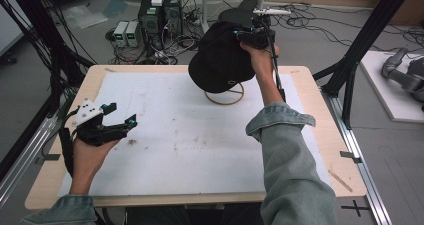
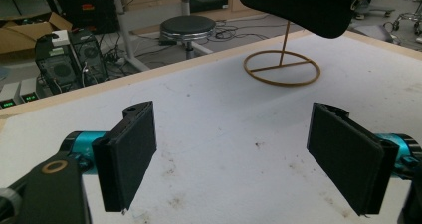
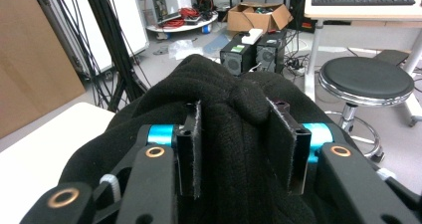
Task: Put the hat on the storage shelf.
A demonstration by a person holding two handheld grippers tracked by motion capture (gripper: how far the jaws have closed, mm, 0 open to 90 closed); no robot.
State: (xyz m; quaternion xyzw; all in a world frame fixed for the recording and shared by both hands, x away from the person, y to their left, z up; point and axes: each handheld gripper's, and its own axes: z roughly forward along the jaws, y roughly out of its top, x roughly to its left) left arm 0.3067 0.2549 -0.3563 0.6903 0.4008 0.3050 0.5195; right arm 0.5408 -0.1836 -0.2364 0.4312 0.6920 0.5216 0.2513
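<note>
Resting at table's left: the left gripper (image 1: 119, 120) sits low over the white mat (image 1: 200, 150), held in the left hand (image 1: 92, 152), jaws wide apart with nothing between them.
Left forearm: enters from the bottom left in a denim sleeve (image 1: 60, 212), wrist bent so the jaws aim toward the far right.
Stand: a brass wire stand (image 2: 282, 67) with a ring base stands on the mat near the far edge, well apart from the left gripper.
Hat: a black knit hat (image 1: 220, 60) sits over the stand's top, above the ring.
Right gripper: the right gripper (image 3: 238, 149) is clamped on the hat's crown, a fold of knit bunched between the pads.
Right arm: stretched forward over the table, hand (image 1: 260, 60) just right of the hat.
</note>
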